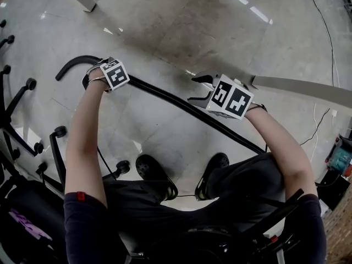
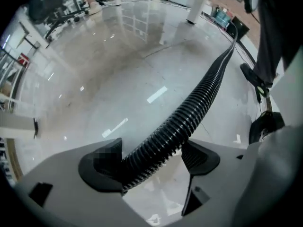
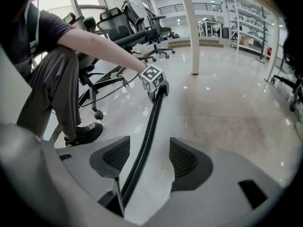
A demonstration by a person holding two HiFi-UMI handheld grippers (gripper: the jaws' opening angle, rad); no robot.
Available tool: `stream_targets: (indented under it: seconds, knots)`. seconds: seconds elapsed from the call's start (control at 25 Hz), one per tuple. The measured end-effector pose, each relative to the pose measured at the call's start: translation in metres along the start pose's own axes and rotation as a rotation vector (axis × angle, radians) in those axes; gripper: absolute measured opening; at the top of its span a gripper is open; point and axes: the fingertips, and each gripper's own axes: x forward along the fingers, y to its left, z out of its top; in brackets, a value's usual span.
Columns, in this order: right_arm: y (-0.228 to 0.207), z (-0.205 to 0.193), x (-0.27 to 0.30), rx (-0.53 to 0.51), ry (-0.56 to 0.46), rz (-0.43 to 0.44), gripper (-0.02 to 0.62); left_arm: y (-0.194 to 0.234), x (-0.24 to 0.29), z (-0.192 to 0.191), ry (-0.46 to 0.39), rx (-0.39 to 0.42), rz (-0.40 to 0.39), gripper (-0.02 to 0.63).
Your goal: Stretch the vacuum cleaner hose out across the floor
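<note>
Hose (image 1: 165, 95) first, since only part of it can be followed: one black ribbed vacuum hose, drawn in a nearly straight line over the floor (image 1: 181, 32) from 10 o'clock to 4 o'clock in the head view, where it slips behind the person's trouser leg and is lost. Past the left hand its curved end (image 1: 74, 65) pokes out toward 10 o'clock. Whether the middle stretch rests on the floor or hangs just above it, I cannot tell.

Two tongs are at work, one marker cube (image 1: 116, 73) on each, printed with black-and-white squares. The left tongs (image 2: 150, 160), at 10 o'clock, stand fairly wide yet are closed on the hose, both pads against its ribs. The right tongs (image 3: 149, 157), just off centre toward 2 o'clock, are parted with the hose running through the gap, nearer one pad and pressed by neither.

Two dark shoes (image 1: 155, 176) sit at 6 o'clock. Several office chairs (image 3: 128, 22) crowd the right gripper view at 11 o'clock, too overlapped to count, beside one white column (image 3: 189, 27). Purple lettering (image 1: 25, 224) at 8 o'clock in the head view is cut off and too blurred to read.
</note>
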Motion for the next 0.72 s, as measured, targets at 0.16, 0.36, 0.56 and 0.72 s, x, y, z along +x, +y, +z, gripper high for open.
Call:
stream_targets:
  seconds: [0.16,0.36,0.56,0.72]
  knots:
    - [0.007,-0.022,0.007,-0.026,0.067,0.014,0.261,0.004,-0.005,-0.005,-0.019,-0.058,-0.006,0.395]
    - [0.011,-0.038,0.012,-0.011,0.087,0.032,0.261,0.008,-0.008,-0.008,-0.003,-0.019,-0.010,0.382]
    - [0.013,-0.042,0.011,0.024,0.070,0.043,0.261,0.009,-0.010,-0.012,0.009,0.010,-0.020,0.367]
    - [0.016,-0.053,0.009,0.027,0.090,0.043,0.261,0.011,-0.006,-0.011,0.003,0.039,-0.017,0.365]
